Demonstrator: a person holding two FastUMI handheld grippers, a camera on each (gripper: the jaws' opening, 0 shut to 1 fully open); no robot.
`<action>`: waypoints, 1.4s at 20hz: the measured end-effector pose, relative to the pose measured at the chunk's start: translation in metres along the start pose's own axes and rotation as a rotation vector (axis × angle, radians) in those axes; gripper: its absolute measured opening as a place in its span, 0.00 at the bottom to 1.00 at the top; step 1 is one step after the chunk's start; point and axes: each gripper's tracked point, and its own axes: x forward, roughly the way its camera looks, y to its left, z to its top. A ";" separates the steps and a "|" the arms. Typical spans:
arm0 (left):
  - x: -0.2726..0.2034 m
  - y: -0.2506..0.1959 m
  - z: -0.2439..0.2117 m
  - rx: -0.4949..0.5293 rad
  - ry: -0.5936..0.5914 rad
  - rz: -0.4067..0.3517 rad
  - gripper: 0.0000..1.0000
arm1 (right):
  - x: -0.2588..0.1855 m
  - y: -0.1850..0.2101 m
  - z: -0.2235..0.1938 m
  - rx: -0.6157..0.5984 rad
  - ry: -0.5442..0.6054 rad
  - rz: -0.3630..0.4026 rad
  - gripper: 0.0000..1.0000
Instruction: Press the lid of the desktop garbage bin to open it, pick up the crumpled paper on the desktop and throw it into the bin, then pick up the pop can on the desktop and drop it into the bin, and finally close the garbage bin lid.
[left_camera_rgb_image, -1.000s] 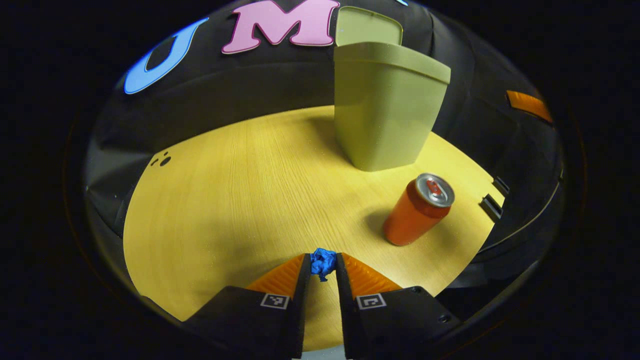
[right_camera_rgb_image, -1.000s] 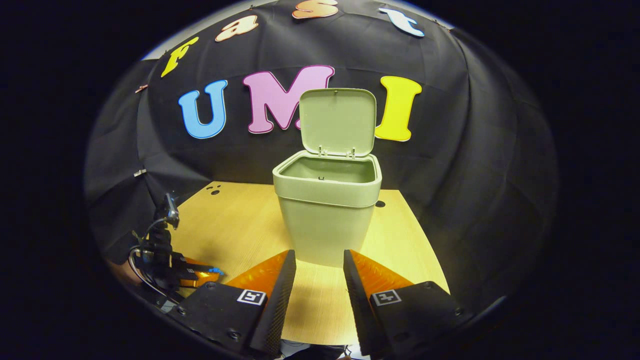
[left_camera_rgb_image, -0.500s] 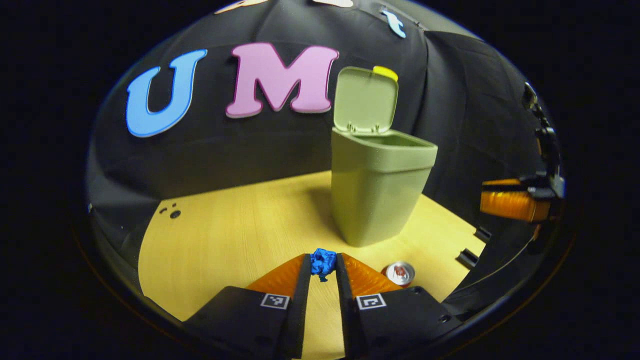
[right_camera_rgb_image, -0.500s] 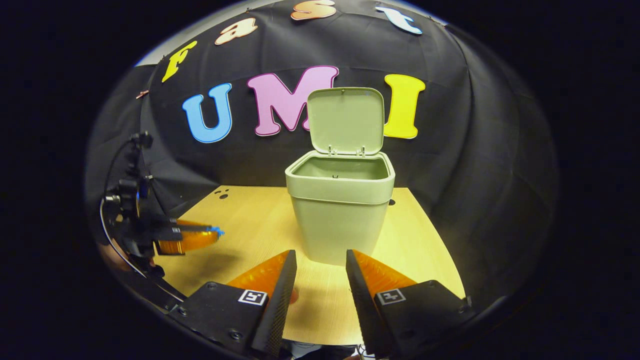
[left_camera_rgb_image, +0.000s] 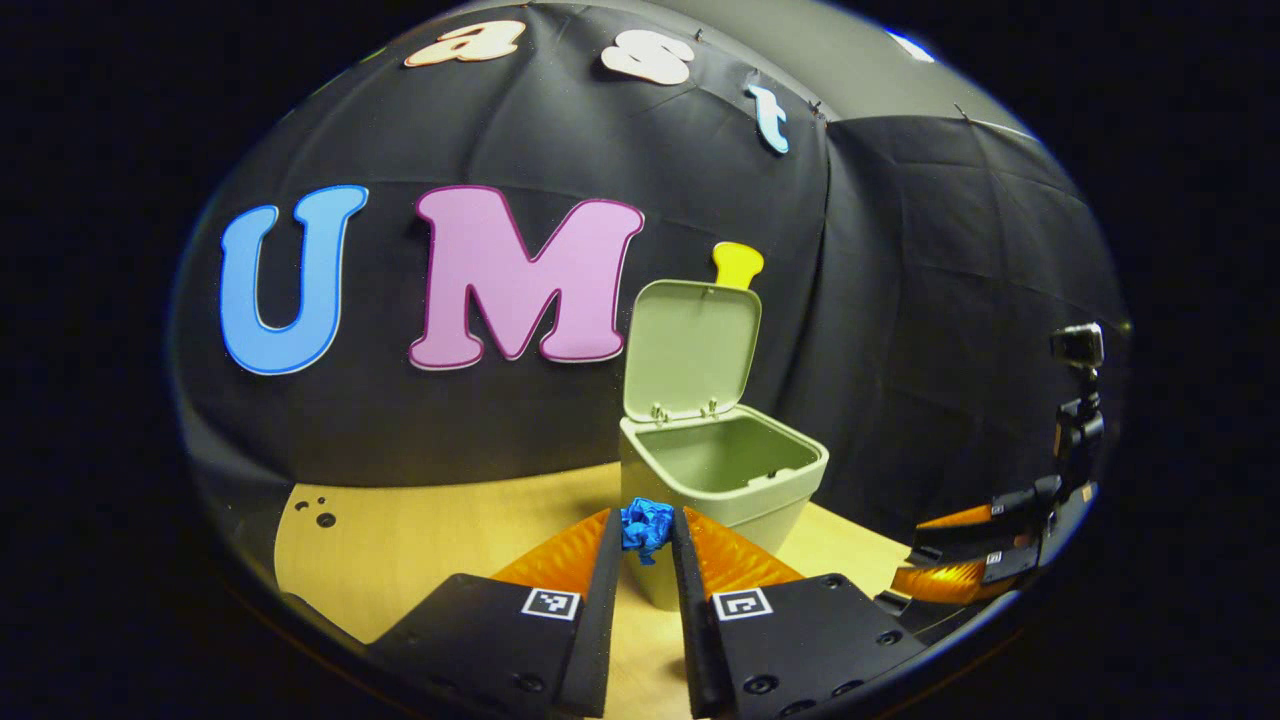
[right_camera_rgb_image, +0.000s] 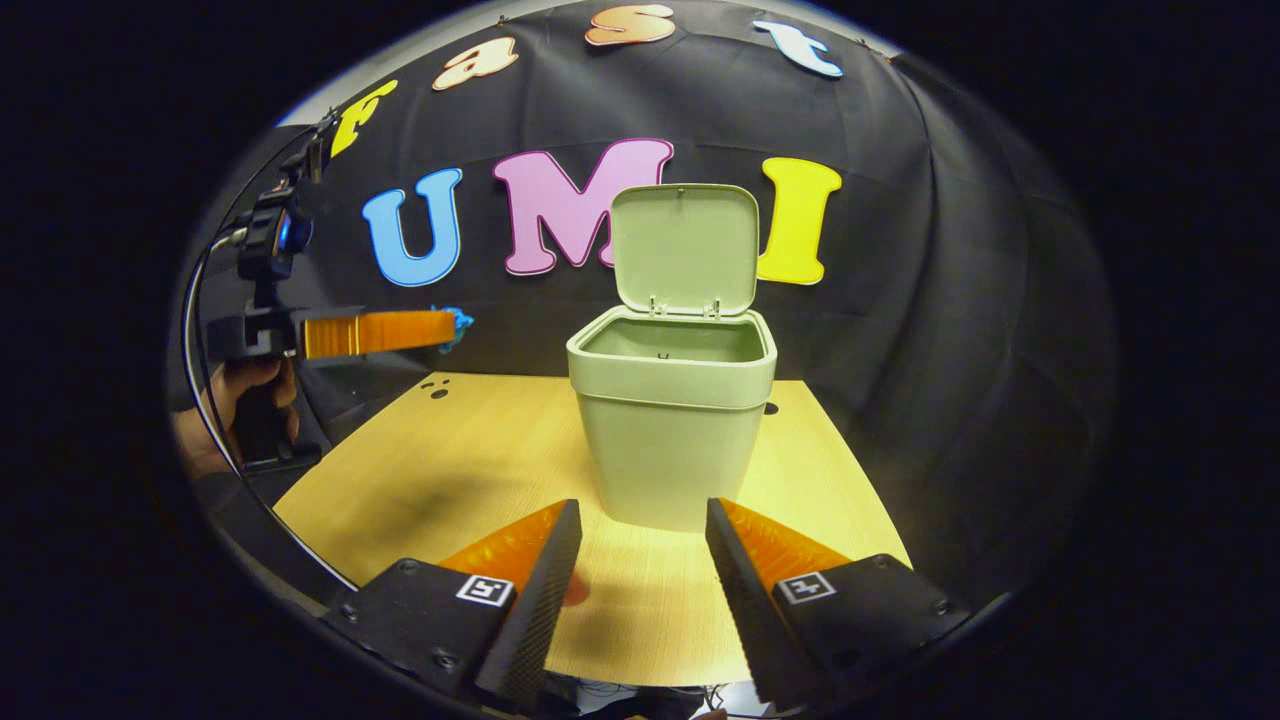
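Green garbage bin (right_camera_rgb_image: 672, 440) on table (right_camera_rgb_image: 470, 470): lid (right_camera_rgb_image: 685, 248) upright, interior apparently empty, we noted. Left hand-held gripper (left_camera_rgb_image: 646, 530) clamped blue crumpled paper (left_camera_rgb_image: 647, 526) before the bin. Right hand-held gripper (right_camera_rgb_image: 640, 520) held apart, empty.

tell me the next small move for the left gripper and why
Probably carry it forward over the bin's open mouth before letting go. The left gripper pinches the blue paper raised above the table, still left of the rim, and the lid stands upright, out of the way.
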 end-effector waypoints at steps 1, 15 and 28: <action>0.007 -0.004 0.008 0.007 -0.012 -0.009 0.34 | -0.003 0.000 0.001 0.008 -0.004 0.001 0.88; 0.112 -0.046 0.021 0.058 0.007 -0.094 0.31 | -0.024 -0.060 0.002 0.030 -0.018 -0.120 0.91; 0.150 -0.044 -0.007 0.111 0.079 -0.044 0.98 | -0.028 -0.089 -0.003 0.079 -0.015 -0.170 0.91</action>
